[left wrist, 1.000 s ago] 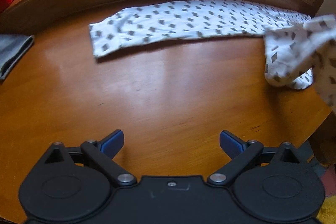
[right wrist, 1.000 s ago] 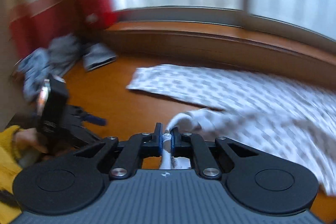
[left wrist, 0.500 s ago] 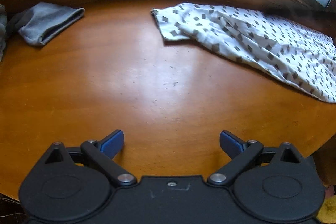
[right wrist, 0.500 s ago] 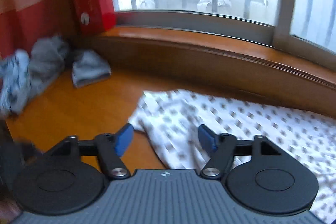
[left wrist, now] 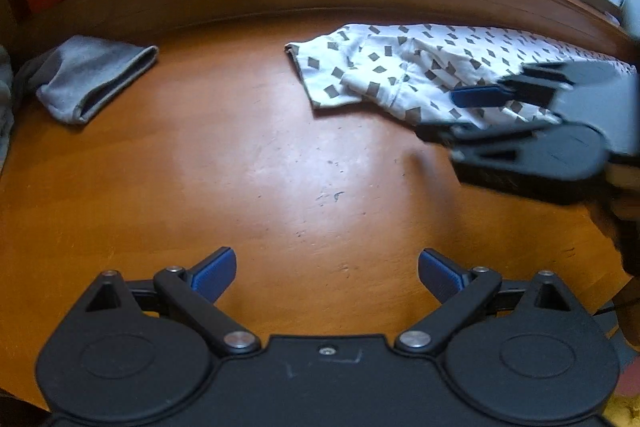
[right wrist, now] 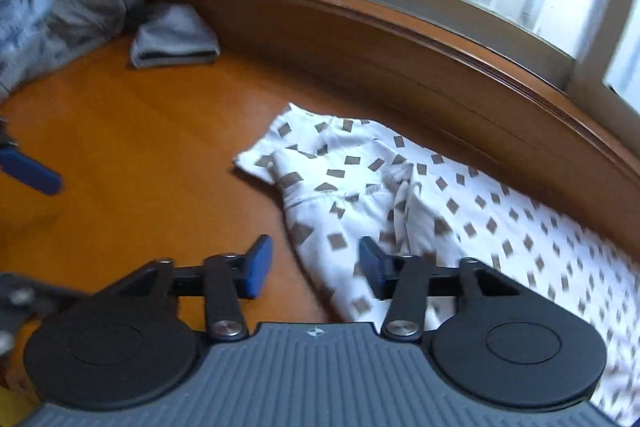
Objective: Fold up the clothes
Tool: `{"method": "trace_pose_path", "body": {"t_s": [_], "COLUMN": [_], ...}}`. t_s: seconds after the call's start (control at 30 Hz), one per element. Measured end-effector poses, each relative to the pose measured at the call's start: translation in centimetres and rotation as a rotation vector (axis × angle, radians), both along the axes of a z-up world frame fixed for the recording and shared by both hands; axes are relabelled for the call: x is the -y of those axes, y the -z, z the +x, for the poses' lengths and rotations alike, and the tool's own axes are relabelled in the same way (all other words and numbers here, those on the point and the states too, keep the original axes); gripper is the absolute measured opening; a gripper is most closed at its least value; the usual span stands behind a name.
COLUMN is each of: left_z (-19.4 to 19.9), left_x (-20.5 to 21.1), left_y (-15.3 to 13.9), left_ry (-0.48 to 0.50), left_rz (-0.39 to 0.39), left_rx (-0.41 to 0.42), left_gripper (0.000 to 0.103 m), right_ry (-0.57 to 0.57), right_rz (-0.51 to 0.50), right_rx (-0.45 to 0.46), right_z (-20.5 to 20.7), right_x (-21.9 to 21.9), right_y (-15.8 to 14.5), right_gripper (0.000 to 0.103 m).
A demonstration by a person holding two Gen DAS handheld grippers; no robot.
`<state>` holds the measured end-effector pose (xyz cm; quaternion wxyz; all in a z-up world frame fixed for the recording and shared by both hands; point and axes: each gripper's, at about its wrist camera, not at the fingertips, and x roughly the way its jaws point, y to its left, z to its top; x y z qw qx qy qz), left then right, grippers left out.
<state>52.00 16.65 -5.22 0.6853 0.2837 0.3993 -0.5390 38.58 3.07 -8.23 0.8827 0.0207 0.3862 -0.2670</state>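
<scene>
The patterned white garment [right wrist: 400, 203] is lying on the wooden tabletop [left wrist: 260, 167] near the window ledge, toward one o'clock in the left wrist view and running from the centre out to four o'clock in the right wrist view. It is looking partly folded: one end is doubled back over the rest, with a seam and a loose crease showing on top, but the layers are sitting unevenly and the long body is still stretching away unfolded. So the work on this piece appears to be at an early to middle stage.

The right tongs [right wrist: 316, 267] are closing over the garment's near edge, cloth lying between the blue pads without being pinched yet. The left tongs [left wrist: 326, 275] are spread wide, grasping nothing, hovering above bare wood.

Further out, a folded grey garment [left wrist: 92, 79] is resting at ten o'clock, seemingly finished, beside a heap of unfolded clothes [right wrist: 52, 15] that is likely waiting its turn.
</scene>
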Motion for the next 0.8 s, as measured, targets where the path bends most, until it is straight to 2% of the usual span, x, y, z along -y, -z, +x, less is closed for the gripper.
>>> {"method": "trace_pose_path", "body": {"t_s": [0.1,0.13,0.17,0.23,0.3,0.37,0.47,0.5,0.57,0.67,0.7,0.73,0.8], "left_z": [0.6,0.8,1.1,1.7,2.3,2.8,3.9,4.2,5.0,5.8,6.0,6.0,6.0], "left_x": [-0.6,-0.8,-1.0,-1.5,-1.9,-2.4,-3.1,-3.3,-3.7,-4.1,-4.2,-4.3,-4.3], "left_y": [0.1,0.1,0.1,0.0,-0.2,-0.6,-1.0,-1.1,-1.1,-1.1,-1.2,-1.3,-1.5], "left_ry": [-0.033,-0.047,-0.062,-0.094,-0.118,-0.142,-0.182,-0.196,-0.229,-0.263,-0.268,-0.270,-0.264], "left_rz": [0.012,0.014,0.015,0.013,0.006,-0.003,-0.009,-0.008,0.000,0.014,0.017,0.019,0.020], "left_rx": [0.003,0.004,0.003,-0.005,-0.003,0.005,0.017,0.018,0.022,0.038,0.048,0.060,0.085], "left_gripper": [0.098,0.098,0.098,0.098,0.098,0.098,0.098,0.098,0.098,0.098,0.098,0.098,0.098], "right_ry": [-0.002,-0.001,0.002,0.010,0.036,0.065,-0.024,-0.085,-0.202,-0.296,-0.298,-0.284,-0.262], "right_rz": [0.029,0.045,0.061,0.095,0.172,0.265,0.384,0.389,0.382,0.408,0.407,0.391,0.358], "right_rx": [-0.008,0.003,0.007,0.018,0.066,0.173,0.344,0.360,0.332,0.216,0.167,0.108,0.002], "right_z": [0.4,0.4,0.3,0.1,-0.7,-2.2,-5.1,-5.8,-6.5,-5.9,-5.5,-5.1,-4.2], "right_x": [1.1,1.4,1.7,2.3,3.3,4.0,2.7,1.4,-1.4,-4.8,-5.6,-6.4,-8.0], "right_y": [0.4,0.3,0.3,0.2,-0.2,-1.8,-6.0,-7.2,-8.0,-5.8,-4.6,-3.6,-1.9], "right_gripper": [0.041,0.034,0.020,0.004,0.003,0.003,0.003,0.003,0.003,0.007,0.010,0.017,0.020]}}
